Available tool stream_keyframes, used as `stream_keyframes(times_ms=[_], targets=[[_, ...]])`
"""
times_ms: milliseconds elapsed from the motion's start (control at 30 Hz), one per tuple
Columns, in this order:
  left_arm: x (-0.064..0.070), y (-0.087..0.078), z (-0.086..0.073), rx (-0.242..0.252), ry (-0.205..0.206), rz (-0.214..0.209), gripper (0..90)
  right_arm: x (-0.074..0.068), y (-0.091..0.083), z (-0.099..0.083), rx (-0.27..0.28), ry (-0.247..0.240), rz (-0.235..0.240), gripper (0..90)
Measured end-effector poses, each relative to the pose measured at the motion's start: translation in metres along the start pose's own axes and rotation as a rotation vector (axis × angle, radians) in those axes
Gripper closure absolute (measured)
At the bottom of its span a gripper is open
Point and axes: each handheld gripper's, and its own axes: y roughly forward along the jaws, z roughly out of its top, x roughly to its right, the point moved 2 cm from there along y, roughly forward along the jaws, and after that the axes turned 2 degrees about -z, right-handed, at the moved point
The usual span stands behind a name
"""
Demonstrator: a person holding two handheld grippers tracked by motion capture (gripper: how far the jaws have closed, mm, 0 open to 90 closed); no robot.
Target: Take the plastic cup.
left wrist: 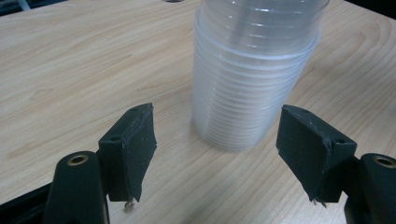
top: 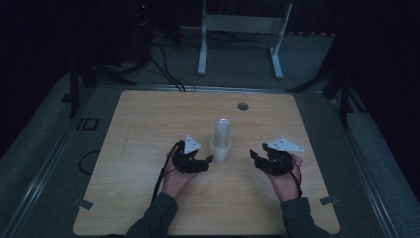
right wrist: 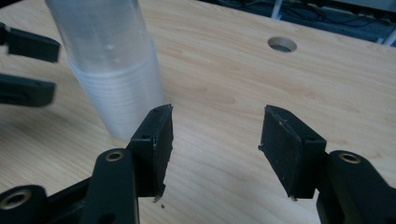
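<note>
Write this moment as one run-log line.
left gripper: open, facing cup stack | right gripper: open, beside stack | stack upright on table

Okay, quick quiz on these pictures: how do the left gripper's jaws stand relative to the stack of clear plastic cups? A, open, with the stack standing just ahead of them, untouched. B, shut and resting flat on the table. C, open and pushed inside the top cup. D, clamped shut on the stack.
A: in the left gripper view the left gripper has its jaws spread wide, and the cup stack stands upright on the table just beyond them, touched by neither.
</note>
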Motion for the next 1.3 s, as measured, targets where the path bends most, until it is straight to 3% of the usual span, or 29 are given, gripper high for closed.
stream_keyframes(times_ms=[567,800,1300], targets=[[0.009,0.012,0.013,0.023,0.029,-0.026,22.9,-0.022,0.009,0.031,0.042,-0.043,0.053,43.2],[0.011,0.020,0.017,0.035,0.005,-0.044,18.3,-0.029,0.012,0.039,0.048,-0.054,0.070,43.0],[0.016,0.033,0.023,0.074,-0.013,-0.041,17.7,-0.033,0.017,0.048,0.059,-0.052,0.100,38.0]])
